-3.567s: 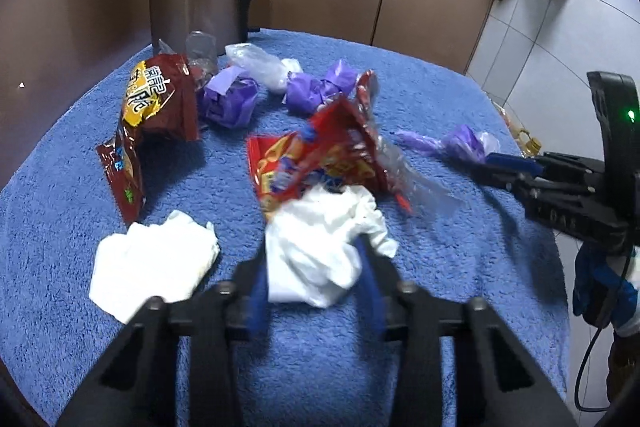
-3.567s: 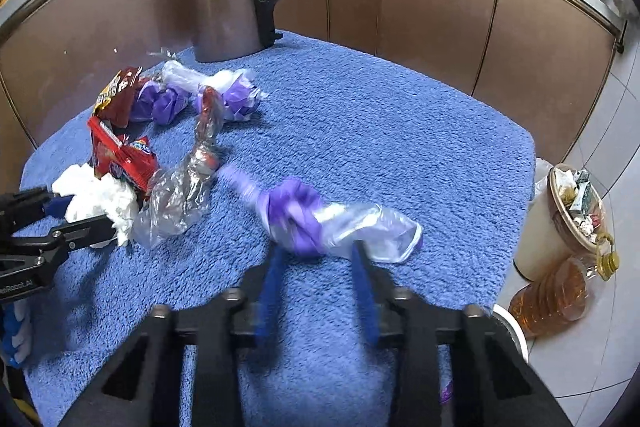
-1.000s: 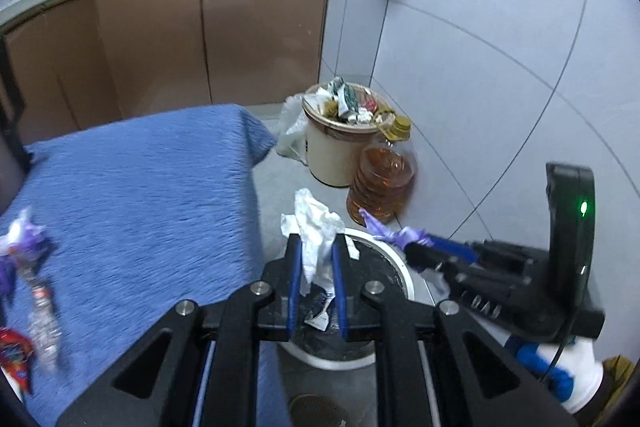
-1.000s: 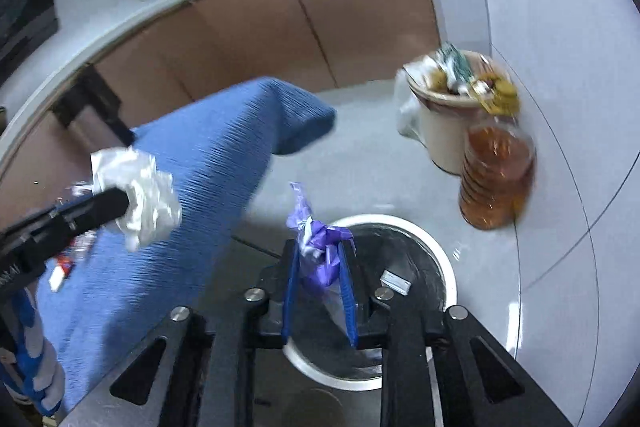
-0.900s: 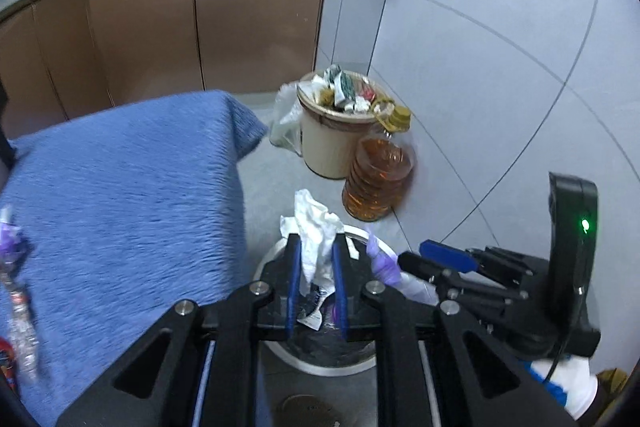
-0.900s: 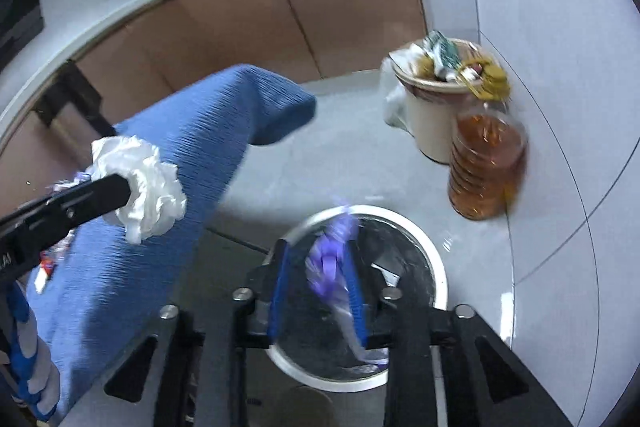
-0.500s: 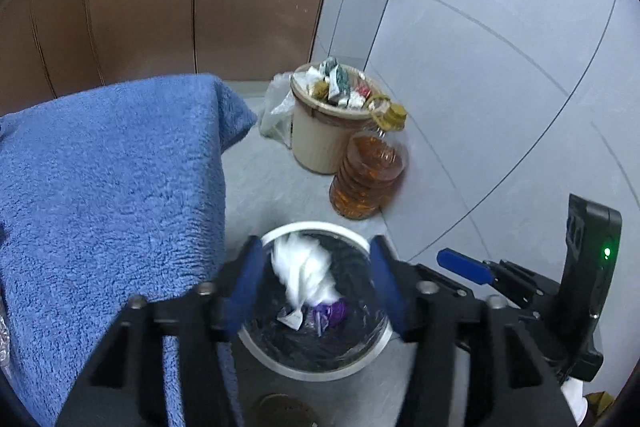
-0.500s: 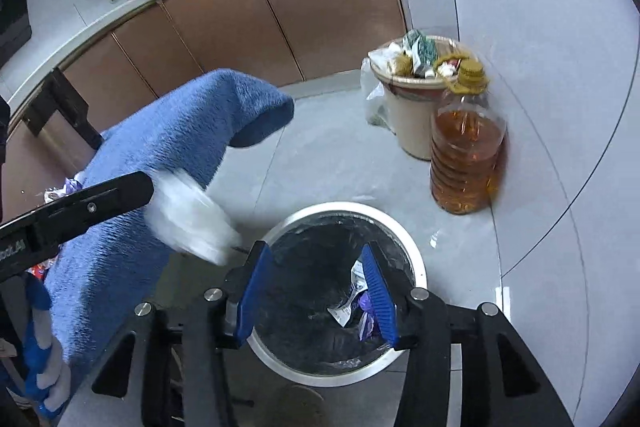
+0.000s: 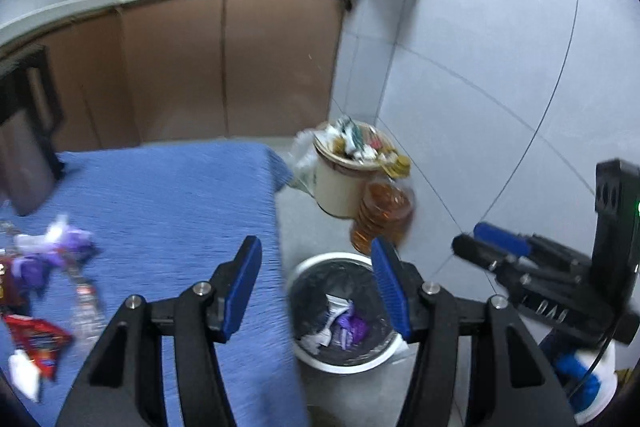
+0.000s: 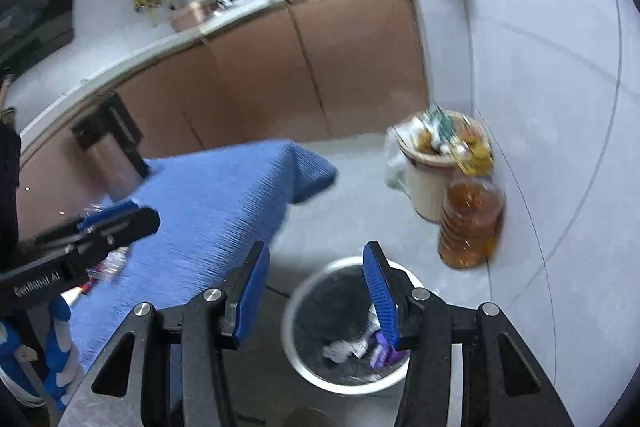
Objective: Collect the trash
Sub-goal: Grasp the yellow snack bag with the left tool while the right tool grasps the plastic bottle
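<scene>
A round white-rimmed trash bin (image 9: 310,357) with a black liner stands on the floor beside the table; it also shows in the right wrist view (image 10: 296,361). White tissue (image 9: 332,311) and a purple wrapper (image 9: 352,325) lie inside it. My left gripper (image 9: 316,277) is open and empty above the table edge and bin. My right gripper (image 10: 314,283) is open and empty above the bin. Purple wrappers (image 9: 52,251), a clear wrapper (image 9: 86,301) and a red snack bag (image 9: 38,341) lie on the blue-covered table (image 9: 168,203) at left.
A full beige waste pail (image 9: 344,171) and an amber oil bottle (image 9: 382,219) stand against the tiled wall. Brown cabinets (image 9: 180,67) run behind. A dark kettle (image 9: 24,147) stands at the table's far left.
Both grippers opened over the bin. The white tissue and purple wrapper dropped into it. Both views have tilted up and back toward the table.
</scene>
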